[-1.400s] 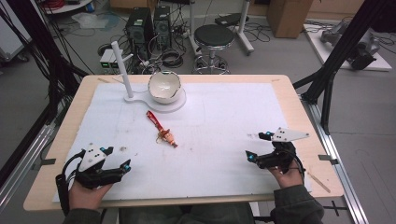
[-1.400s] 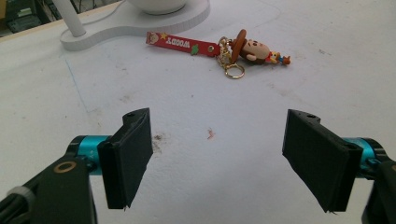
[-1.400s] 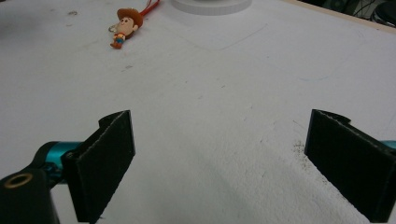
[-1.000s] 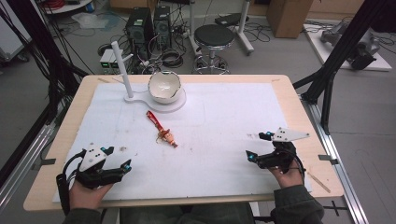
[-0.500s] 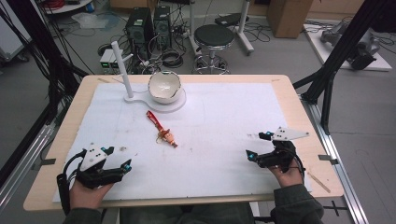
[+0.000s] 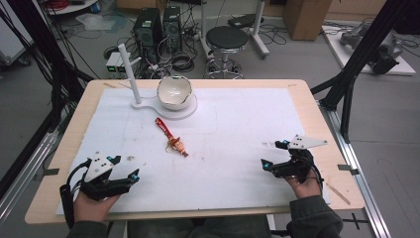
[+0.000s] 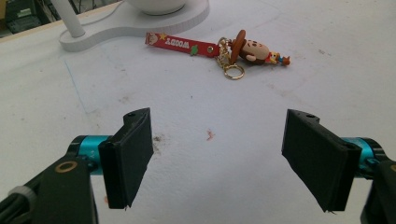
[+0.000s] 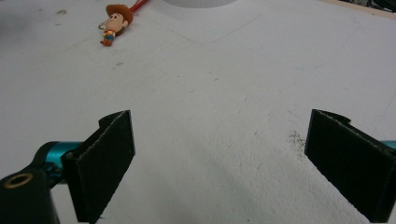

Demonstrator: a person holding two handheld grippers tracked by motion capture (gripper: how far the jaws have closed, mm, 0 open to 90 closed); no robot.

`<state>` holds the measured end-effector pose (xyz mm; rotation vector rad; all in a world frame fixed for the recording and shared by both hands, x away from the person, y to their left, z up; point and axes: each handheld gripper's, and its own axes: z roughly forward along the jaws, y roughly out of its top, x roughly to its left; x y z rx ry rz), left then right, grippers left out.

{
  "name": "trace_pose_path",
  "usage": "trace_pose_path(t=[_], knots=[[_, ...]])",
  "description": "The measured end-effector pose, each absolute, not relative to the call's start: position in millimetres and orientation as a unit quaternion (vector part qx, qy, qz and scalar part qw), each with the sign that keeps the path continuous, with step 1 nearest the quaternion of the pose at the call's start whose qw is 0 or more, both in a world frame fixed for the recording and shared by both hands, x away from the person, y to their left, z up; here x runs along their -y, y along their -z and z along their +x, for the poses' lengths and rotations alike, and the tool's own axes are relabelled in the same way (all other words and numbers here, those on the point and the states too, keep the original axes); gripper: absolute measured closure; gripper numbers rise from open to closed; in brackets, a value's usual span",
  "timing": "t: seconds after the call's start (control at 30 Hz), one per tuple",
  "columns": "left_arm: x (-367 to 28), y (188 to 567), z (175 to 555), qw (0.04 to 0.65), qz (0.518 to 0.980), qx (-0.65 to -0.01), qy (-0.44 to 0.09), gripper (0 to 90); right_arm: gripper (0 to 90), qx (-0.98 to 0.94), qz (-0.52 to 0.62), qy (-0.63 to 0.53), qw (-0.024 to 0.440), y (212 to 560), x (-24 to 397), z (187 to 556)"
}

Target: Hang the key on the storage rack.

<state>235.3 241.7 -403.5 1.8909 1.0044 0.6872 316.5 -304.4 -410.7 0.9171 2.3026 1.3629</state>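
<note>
A keychain (image 6: 171, 137) lies mid-table on the white mat: a red strap (image 7: 180, 43) joined by rings to a small cowboy figure (image 7: 254, 49) (image 8: 113, 22). A white bowl (image 6: 174, 91) sits on a white stand base with an upright post (image 6: 128, 69) at the back left. My left gripper (image 6: 125, 167) rests near the front left edge, open with nothing between its jaws, the keychain well ahead of it. My right gripper (image 6: 273, 153) rests at the front right, open and holding nothing.
The white mat (image 6: 237, 124) covers a wooden table (image 6: 317, 114). Beyond the far edge stand a stool (image 6: 227, 39), computer towers (image 6: 148, 25) and cables on the floor. Black frame legs (image 6: 356, 64) flank the table.
</note>
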Motion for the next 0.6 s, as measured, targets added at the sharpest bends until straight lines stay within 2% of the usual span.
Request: trace_pose_path(t=[0.27, 0.6], knots=[[-242, 403, 236, 0.435, 0.757, -0.401, -0.276, 25.0, 7.8, -0.804, 0.326, -0.471, 0.162, 410, 302, 319], [-243, 402, 236, 0.436, 0.758, -0.399, -0.277, 25.0, 7.8, -0.805, 0.328, -0.474, 0.141, 399, 270, 343]])
